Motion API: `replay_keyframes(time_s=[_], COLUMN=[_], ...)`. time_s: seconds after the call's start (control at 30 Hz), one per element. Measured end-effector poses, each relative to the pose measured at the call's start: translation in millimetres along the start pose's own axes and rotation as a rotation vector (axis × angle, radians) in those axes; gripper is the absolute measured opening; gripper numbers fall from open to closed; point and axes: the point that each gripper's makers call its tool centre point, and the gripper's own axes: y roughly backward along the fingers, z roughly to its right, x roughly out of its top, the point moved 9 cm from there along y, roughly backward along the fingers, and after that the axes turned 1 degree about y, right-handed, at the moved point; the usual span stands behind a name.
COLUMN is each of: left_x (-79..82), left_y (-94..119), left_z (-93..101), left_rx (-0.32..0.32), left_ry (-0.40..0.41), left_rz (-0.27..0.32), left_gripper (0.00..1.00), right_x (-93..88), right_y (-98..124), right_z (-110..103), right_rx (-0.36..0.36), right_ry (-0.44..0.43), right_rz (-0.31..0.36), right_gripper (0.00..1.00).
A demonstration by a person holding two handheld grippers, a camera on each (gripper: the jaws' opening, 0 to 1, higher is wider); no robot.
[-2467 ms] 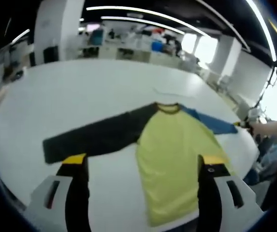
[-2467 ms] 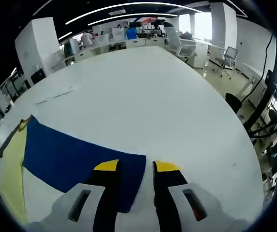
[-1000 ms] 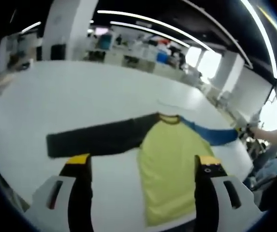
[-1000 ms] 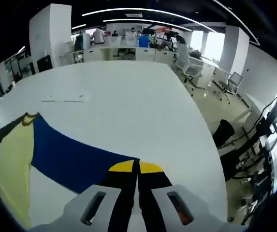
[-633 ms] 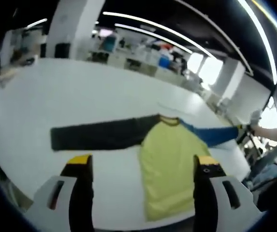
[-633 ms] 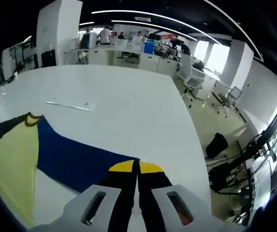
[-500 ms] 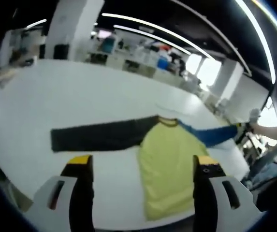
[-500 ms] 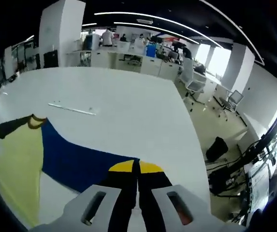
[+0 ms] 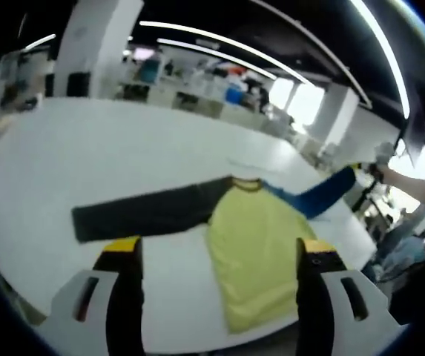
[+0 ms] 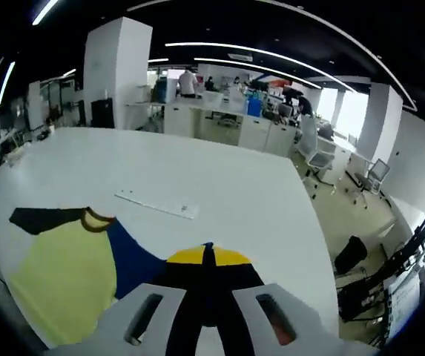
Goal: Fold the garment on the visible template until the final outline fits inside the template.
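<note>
The right tongs are pressed together on the cuff end of the blue sleeve, which they hold raised off the white surface, while the left tongs stand wide apart with nothing between them, poised above the near edge of the surface. The garment lies flat and face up near that edge: yellow body in the middle, black sleeve stretched straight out to one side, dark collar toward the far side. The likeliest trouble, I judge, is that the raised sleeve drags the shoulder and shifts or wrinkles the yellow body as it is carried across, since the left tongs pin nothing down; a thin pinch on the cuff could also slip and drop the sleeve short of the body. The hem sits close to the surface's edge, so a tug that way might pull cloth over it. I cannot make out any template outline under the garment, so judging the fit will be hard. The left gripper view gives the whole shirt, the lifted sleeve and the right tongs holding it in the air. The right gripper view instead shows a thin pale strip lying on the surface beyond the collar, with the sleeve's end hidden behind its own tongs.
</note>
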Motion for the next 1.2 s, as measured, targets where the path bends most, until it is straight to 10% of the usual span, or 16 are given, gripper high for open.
replay_keyframes(time_s=[1.2], left_x=[-3.3], left_y=[4], left_z=[-14.4], left_rx=[-0.073], left_ry=[0.036], left_rz=[0.005], left_gripper=[0.79], right_x=[97.9], right_y=[-10], right_z=[-171], right_rx=[0.357], right_ry=[0.042], right_rz=[0.134], right_gripper=[0.02])
